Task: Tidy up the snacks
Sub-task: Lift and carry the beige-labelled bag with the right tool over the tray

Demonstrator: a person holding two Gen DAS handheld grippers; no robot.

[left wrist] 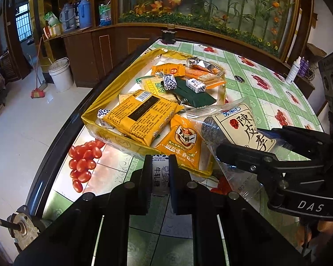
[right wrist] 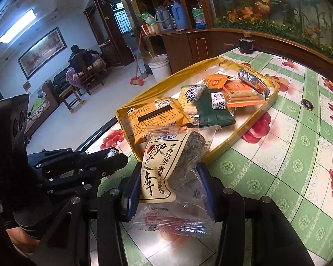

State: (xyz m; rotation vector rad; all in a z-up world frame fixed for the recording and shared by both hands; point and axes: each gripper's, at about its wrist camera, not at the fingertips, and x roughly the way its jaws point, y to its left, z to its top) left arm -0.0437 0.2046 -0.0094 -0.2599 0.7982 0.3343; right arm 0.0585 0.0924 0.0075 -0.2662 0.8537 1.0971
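Right wrist view: the counter [right wrist: 299, 133], under a green floral cloth, carries a shallow gold tray [right wrist: 250, 130] heaped with snack packets. The right gripper [right wrist: 169, 186] has its jaws closed on a clear plum packet [right wrist: 166, 164] with a cream label, held above the counter at the tray's near corner. In the left wrist view, the left gripper [left wrist: 158, 177] has its jaws clamped on a small white milk candy [left wrist: 161, 177], just short of the tray's near edge.

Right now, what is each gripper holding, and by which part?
Left gripper: a small white milk candy, pinched across its sides. Right gripper: the clear plum packet, clamped across its lower half.
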